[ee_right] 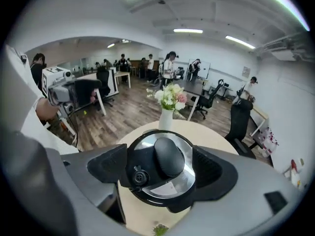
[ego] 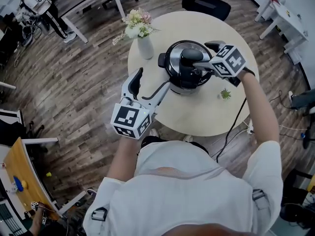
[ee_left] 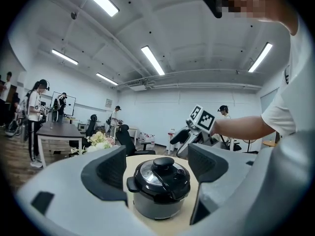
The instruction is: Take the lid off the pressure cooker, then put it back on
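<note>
The black pressure cooker (ego: 183,77) stands on the round table (ego: 206,112) with its lid (ego: 176,52) on and a black knob (ego: 190,57) on top. My right gripper (ego: 203,56) hangs over the lid from the right, tilted down and open. In the right gripper view the knob (ee_right: 169,156) lies between its wide-apart pads (ee_right: 109,167), which are not pressing on it. My left gripper (ego: 150,81) is held level at the table's near left edge, open and empty. The cooker (ee_left: 160,188) sits a short way ahead of it.
A white vase of flowers (ego: 144,44) stands on the table left of the cooker. A small green plant (ego: 225,93) sits to the right. A black cable (ego: 231,127) hangs over the near edge. Office chairs (ego: 204,1), desks and people are around the room.
</note>
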A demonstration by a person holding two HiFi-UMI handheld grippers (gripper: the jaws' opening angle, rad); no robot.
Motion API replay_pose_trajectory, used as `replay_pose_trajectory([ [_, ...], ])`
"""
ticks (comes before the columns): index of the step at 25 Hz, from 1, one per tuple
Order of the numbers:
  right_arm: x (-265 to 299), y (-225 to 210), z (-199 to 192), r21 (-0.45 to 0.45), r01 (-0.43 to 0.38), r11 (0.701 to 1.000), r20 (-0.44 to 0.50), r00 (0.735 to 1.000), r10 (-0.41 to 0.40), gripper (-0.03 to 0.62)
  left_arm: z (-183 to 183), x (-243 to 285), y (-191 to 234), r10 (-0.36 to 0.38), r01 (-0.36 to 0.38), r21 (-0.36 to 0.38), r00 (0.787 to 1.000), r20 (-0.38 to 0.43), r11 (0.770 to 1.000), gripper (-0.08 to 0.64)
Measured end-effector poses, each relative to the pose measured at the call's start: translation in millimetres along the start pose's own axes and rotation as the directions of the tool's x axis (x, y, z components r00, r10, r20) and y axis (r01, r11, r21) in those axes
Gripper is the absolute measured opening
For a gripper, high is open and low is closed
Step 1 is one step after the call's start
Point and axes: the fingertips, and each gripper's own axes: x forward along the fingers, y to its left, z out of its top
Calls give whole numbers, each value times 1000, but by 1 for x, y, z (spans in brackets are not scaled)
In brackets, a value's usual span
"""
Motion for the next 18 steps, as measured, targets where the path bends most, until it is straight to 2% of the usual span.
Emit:
replay_pose_trajectory([
  [3, 40, -3, -12, -52, -67, 996, -149, 987, 59, 413, -3, 1, 6, 6, -6, -4, 1000, -3, 1000, 376],
  [6, 72, -12, -22, -67, -95, 993, -248, 966, 75, 414, -7, 1, 9, 8, -8, -10, 1000, -8, 1000, 376],
  [9, 89, -17, -25, -44, -149, 988, -314, 941, 128, 413, -11, 1, 12, 7, -7, -15, 1000, -17, 1000, 376],
  [13, 98, -15, -32, -59, -229, 972, -409, 893, 186, 413, -16, 0, 17, 6, -7, -21, 1000, -23, 1000, 376],
  [18, 106, -12, -41, -99, -255, 962, -491, 853, 175, 413, -18, 1, 21, 3, -4, -29, 1000, -28, 1000, 376],
])
